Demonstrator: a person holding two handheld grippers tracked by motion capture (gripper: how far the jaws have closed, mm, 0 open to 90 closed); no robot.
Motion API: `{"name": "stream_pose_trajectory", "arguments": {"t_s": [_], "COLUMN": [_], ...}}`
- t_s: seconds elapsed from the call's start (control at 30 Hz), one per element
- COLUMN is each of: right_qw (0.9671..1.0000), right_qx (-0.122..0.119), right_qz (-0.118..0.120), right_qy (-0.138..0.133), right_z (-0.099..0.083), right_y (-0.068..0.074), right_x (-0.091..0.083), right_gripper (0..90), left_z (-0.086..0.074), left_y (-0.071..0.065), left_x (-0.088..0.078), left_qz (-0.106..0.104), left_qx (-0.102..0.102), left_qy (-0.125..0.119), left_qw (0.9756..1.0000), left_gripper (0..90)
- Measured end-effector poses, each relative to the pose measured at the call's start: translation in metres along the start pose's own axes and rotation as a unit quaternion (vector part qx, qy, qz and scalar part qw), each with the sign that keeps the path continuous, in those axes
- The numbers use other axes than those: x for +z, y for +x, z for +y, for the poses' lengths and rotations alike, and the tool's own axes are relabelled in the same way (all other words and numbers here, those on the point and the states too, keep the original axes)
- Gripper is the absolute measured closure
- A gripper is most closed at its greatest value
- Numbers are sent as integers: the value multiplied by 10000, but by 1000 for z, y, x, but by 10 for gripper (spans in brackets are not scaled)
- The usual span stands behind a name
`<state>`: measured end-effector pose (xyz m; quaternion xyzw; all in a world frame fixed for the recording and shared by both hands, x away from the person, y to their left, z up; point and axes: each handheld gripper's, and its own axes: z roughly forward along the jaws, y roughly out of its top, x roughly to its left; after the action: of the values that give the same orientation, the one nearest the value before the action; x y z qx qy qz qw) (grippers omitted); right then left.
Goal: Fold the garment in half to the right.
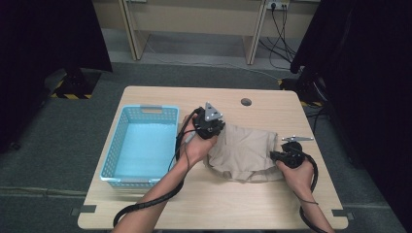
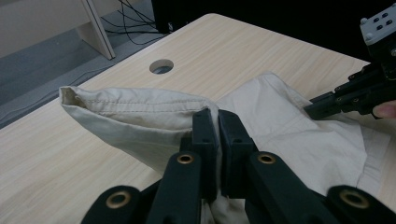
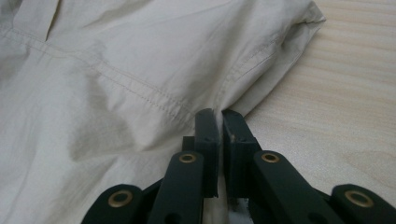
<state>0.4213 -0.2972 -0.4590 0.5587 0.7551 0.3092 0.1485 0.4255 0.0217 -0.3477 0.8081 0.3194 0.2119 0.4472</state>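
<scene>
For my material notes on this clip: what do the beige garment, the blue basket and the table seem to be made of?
Beige garment: thin woven cloth, likely cotton, matte; stitched seams and soft creases show in both gripper views. Blue basket: probably moulded plastic, with evenly perforated walls and a slightly glossy floor. Table: pale wood-grain top, possibly laminate, smooth and matte, with a round cable hole.

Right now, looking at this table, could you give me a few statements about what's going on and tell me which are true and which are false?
1. Both tools are shut on the beige garment. True: the left tool and the right tool each pinch a fold of it.
2. The blue basket holds folded clothes. False: nothing lies in it.
3. The basket stands to the left of the garment in the high view. True.
4. The garment hangs high in the air. False: most of it rests on the table.
5. The table has a round hole near its far edge. True.
</scene>
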Motion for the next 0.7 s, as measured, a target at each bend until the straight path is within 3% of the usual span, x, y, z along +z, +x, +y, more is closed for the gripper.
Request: {"name": "stream_pose_trajectory", "arguments": {"t_s": [0.3,0.7], "right_qw": [10000,9999], "right_qx": [38,-93], "right_qz": [-55,-50], "right_qy": [-17,-20], "right_z": [0,8], "right_y": [-5,7], "right_x": [-4,-1], "right_gripper": [861,862], "left_z": [1,-2], "left_y": [2,13], "left_x": [-2,-16], "left_qz": [37,190], "left_qx": [-43,-117], "left_qy": [-41,-79], "left_qw": [10000,9997], "left_gripper": [861,864]}}
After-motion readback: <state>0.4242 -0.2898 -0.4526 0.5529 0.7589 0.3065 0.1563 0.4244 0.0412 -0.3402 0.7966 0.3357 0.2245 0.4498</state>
